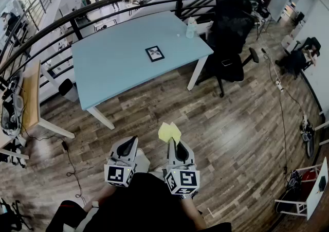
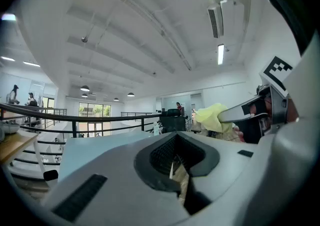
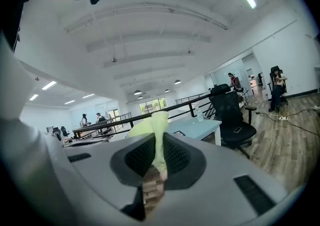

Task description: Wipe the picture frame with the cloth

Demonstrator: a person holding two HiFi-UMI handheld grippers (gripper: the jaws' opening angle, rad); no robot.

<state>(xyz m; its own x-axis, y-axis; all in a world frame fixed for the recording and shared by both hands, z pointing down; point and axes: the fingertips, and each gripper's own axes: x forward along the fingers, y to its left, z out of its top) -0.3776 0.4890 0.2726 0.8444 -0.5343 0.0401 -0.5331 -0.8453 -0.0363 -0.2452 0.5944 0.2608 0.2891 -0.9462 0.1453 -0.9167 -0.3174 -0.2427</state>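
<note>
Well, nearest the person, both grippers are held side by side above the wooden floor (image 1: 231,138), pointing toward the counter. The left gripper (image 1: 132,142) has its jaws drawn together with nothing between them. Just beside it, the right gripper (image 1: 172,144) is clamped on a yellow cloth (image 1: 169,132) — the cloth sticks out past the jaw tips, folded and bunched. Farther off stands a pale blue counter (image 1: 113,66) on white legs, well apart from both grippers. The picture frame (image 1: 154,53) lies flat near the counter's middle, dark-edged. Toward the counter's far right corner stands a small clear bottle (image 1: 190,29). Beyond that corner is a black office chair (image 1: 230,30), and a dark curved railing (image 1: 103,0) runs behind the counter.
</note>
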